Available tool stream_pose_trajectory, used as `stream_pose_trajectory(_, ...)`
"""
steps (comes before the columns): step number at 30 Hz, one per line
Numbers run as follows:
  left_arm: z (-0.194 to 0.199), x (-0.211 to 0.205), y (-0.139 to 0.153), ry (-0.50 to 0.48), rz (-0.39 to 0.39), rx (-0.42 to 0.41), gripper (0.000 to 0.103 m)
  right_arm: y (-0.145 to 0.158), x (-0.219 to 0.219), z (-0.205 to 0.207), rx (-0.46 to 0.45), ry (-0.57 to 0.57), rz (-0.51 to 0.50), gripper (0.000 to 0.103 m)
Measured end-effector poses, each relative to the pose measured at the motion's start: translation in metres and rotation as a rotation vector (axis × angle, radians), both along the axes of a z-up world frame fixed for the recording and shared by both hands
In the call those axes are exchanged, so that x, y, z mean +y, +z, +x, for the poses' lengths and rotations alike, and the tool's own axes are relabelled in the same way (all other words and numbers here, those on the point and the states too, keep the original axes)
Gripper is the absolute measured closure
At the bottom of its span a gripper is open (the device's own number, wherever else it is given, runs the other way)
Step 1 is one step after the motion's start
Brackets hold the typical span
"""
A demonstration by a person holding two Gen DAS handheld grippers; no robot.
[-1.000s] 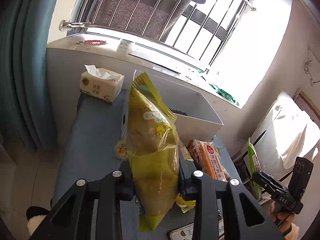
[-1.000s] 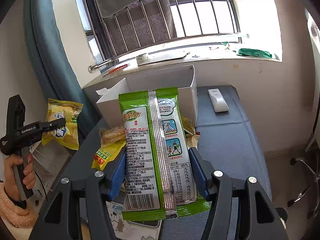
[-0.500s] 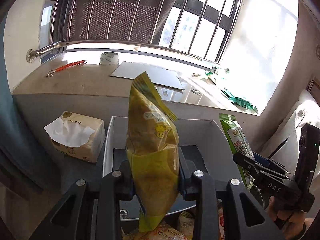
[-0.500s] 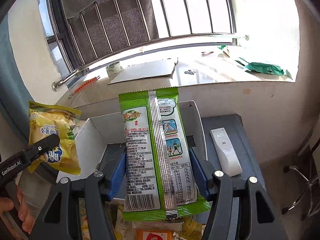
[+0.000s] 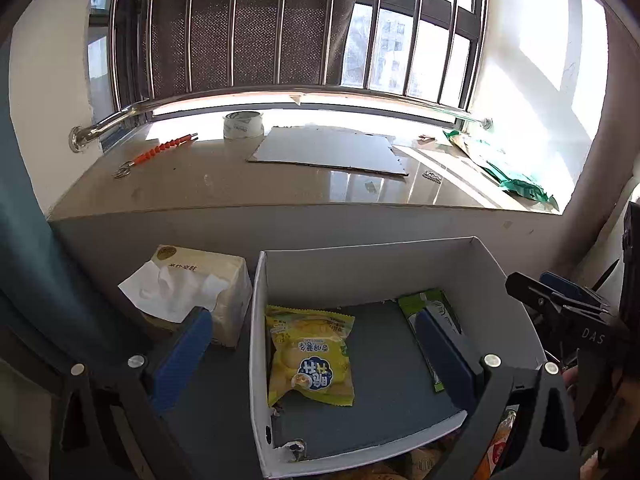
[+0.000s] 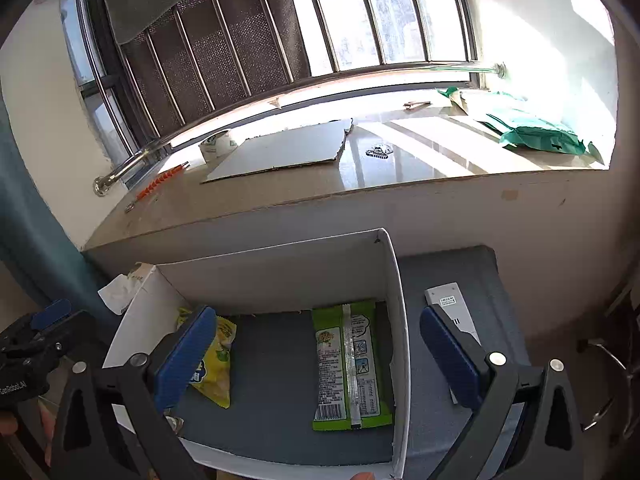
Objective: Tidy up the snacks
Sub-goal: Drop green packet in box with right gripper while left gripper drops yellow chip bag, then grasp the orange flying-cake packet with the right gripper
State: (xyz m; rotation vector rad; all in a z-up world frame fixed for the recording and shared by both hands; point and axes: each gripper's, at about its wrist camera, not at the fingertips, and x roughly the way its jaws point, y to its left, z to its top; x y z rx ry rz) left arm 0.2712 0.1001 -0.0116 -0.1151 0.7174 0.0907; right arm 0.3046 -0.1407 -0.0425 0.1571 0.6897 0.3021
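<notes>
Both claws, left claw (image 5: 308,360) and right claw (image 6: 316,360), are opening, nothing between them; lift straight clear of the white cardboard box (image 6: 394,320), leaving the yellow crinkly snack packet (image 5: 310,360) and the green foil snack packet (image 6: 348,364) flat.

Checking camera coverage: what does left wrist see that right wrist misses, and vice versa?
Left wrist only: the full tissue box left of the white box, and snack packs in front of it at the lower right.

Right wrist only: the white remote on the blue surface right of the box.

Both: white box, yellow pack and green pack lying inside it, cardboard sheet, tape roll, orange tool and green bag on the sill.
</notes>
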Motion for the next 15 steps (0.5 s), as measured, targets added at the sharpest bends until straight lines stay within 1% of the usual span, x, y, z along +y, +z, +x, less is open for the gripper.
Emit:
stream_pose_trajectory(2, -0.011, -0.001, 0.004, 0.006, 0.016, -0.055, 0.000, 0.002, 0.000, -0.007, -0.010, 0.001, -0.021, 0.000)
stream_pose_trajectory(4, -0.027, -0.006, 0.010, -0.018, 0.049, -0.138, 0.000, 0.004, -0.003, -0.015, -0.018, 0.006, -0.023, 0.000)
stream_pose_trajectory(6, -0.039, -0.012, 0.013, -0.047, 0.084, -0.136, 0.000, 0.010, -0.006, -0.026, -0.038, 0.021, -0.035, 0.000)
stream_pose_trajectory(8, -0.052, -0.014, 0.015, -0.072, 0.041, -0.116, 0.000, 0.016, -0.011, -0.041, -0.054, 0.031, -0.054, 0.000)
stream_pose_trajectory(11, -0.074, -0.017, 0.015, -0.126, -0.064, -0.088, 0.000, 0.026, -0.022, -0.070, -0.094, 0.030, -0.045, 0.000)
stream_pose_trajectory(13, -0.093, -0.024, 0.016, -0.147, -0.078, -0.081, 0.000, 0.029, -0.029, -0.093, -0.115, 0.043, -0.031, 0.000)
stream_pose_trajectory(15, -0.115, -0.032, 0.016, -0.163, -0.058, -0.093, 0.000, 0.029, -0.035, -0.118, -0.137, 0.063, -0.023, 0.000)
